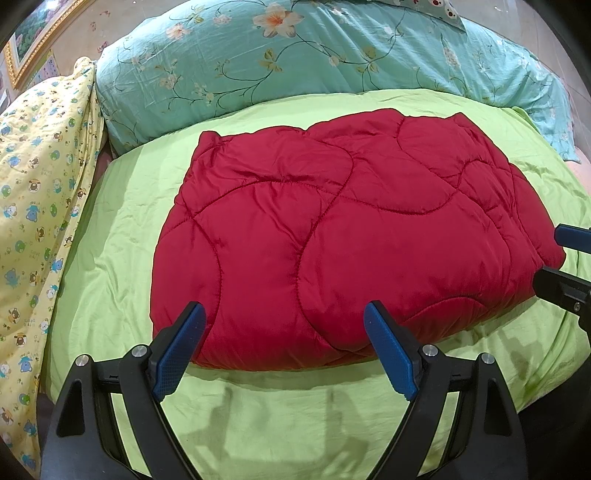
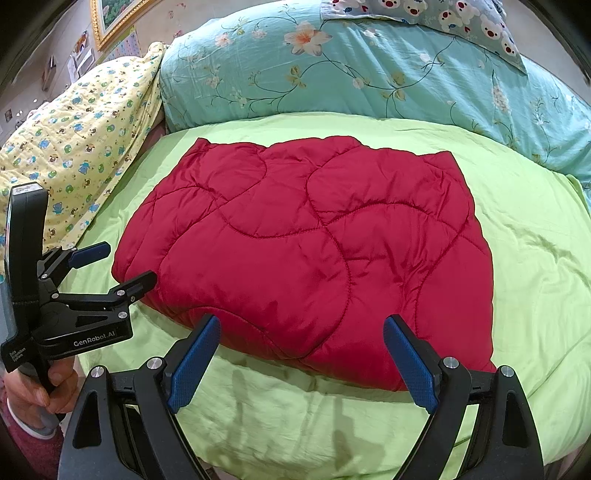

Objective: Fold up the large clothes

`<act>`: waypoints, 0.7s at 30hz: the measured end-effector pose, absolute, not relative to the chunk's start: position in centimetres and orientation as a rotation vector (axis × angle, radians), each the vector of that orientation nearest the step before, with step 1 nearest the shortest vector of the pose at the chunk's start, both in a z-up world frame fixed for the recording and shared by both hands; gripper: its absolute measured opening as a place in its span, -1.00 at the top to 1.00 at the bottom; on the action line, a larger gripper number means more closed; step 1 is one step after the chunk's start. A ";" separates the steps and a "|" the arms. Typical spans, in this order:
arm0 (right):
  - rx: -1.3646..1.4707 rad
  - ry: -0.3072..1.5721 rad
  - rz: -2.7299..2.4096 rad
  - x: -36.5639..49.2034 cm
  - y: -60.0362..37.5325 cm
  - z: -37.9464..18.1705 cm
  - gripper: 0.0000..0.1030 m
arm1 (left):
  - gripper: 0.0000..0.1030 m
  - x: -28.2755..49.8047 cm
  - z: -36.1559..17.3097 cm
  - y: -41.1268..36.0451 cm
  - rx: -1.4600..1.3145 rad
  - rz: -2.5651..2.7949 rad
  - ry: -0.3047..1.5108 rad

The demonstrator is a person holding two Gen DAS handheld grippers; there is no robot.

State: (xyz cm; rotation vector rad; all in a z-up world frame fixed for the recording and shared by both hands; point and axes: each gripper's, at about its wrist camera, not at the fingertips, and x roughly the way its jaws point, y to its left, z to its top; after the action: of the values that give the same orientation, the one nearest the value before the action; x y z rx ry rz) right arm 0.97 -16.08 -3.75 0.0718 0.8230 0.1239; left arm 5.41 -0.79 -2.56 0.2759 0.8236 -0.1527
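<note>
A red quilted garment lies folded into a thick rectangle on the light green sheet; it also shows in the right wrist view. My left gripper is open and empty, held just above the garment's near edge. It also shows from the side in the right wrist view, open at the garment's left corner. My right gripper is open and empty over the near edge. Its fingertips show at the garment's right corner in the left wrist view.
A teal floral duvet is heaped behind the garment. A yellow cartoon-print blanket lies along the left. A bear-print pillow sits at the back. A gold-framed picture hangs on the wall at upper left.
</note>
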 end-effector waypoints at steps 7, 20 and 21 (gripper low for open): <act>0.071 0.822 0.125 1.0 -16.1 -3.7 -0.77 | -0.71 5.4 -2.5 -0.8 0.275 -0.152 0.821; 0.072 0.821 0.124 1.1 -15.9 -3.6 -0.77 | -0.71 5.4 -2.4 -0.9 0.274 -0.152 0.820; 0.073 0.820 0.126 1.0 -16.0 -3.6 -0.77 | -0.71 5.4 -2.4 -0.9 0.274 -0.151 0.820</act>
State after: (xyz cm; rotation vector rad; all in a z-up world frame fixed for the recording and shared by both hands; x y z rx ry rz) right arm 1.02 -16.00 -3.61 0.0726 0.8203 0.1258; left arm 5.36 -0.86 -2.42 0.2743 0.8200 -0.1515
